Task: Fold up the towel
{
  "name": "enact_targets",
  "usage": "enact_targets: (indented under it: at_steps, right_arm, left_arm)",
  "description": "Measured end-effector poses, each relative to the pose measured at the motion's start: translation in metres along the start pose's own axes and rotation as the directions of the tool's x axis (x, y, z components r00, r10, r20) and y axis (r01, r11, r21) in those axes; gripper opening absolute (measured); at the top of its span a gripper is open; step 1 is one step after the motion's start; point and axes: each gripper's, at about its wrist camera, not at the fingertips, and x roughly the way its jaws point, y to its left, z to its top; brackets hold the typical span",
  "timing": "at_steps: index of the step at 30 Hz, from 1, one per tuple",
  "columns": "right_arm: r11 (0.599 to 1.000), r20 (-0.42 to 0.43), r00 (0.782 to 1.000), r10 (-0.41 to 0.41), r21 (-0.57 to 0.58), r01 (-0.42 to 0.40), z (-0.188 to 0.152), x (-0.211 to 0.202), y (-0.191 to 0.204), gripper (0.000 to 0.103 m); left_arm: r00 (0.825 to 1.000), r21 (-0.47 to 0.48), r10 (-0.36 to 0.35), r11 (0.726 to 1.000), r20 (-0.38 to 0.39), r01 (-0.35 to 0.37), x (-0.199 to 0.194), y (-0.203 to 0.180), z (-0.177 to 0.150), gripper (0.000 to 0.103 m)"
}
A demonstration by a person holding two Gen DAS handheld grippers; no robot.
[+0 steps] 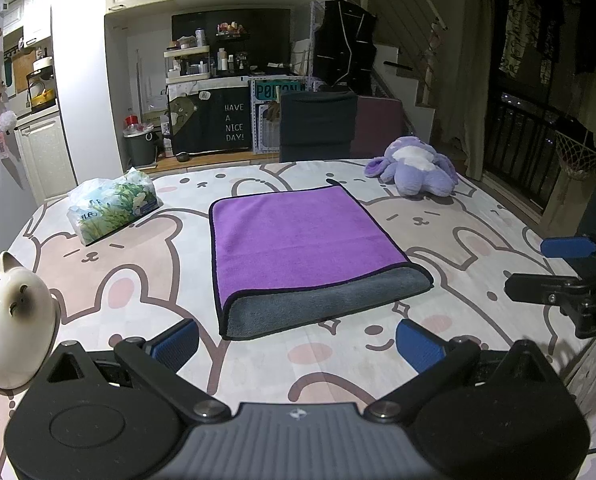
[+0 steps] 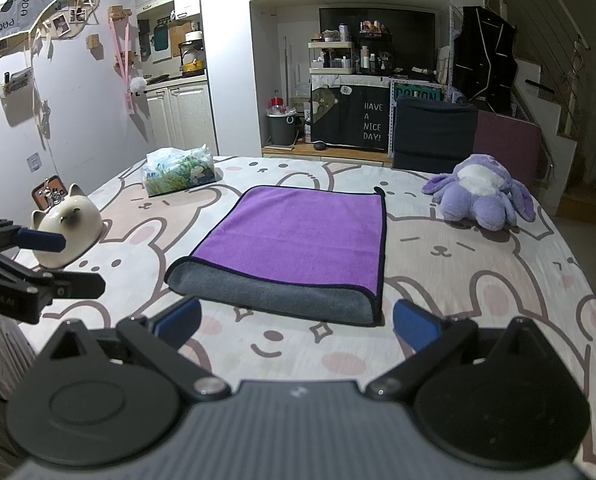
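Observation:
A towel, purple on top and grey underneath, lies folded flat in the middle of the table; its grey fold edge faces me. It also shows in the right wrist view. My left gripper is open and empty, hovering just short of the towel's near edge. My right gripper is open and empty, also just short of the near edge. The right gripper shows at the right side of the left wrist view, and the left gripper at the left side of the right wrist view.
The table carries a bunny-print cloth. A tissue pack lies at the far left, a white ceramic cat at the near left, a purple plush toy at the far right. A dark chair stands behind the table.

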Motion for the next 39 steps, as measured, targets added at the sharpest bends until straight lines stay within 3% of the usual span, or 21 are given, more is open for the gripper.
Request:
enact_targets:
  at_steps: [39]
  right_arm:
    - [1.0, 0.0, 1.0, 0.001, 0.0, -0.001, 0.0, 0.0001, 0.0005, 0.103]
  left_arm:
    - [1.0, 0.002, -0.003, 1.0, 0.001, 0.003, 0.0018, -0.0024, 0.0003, 0.103]
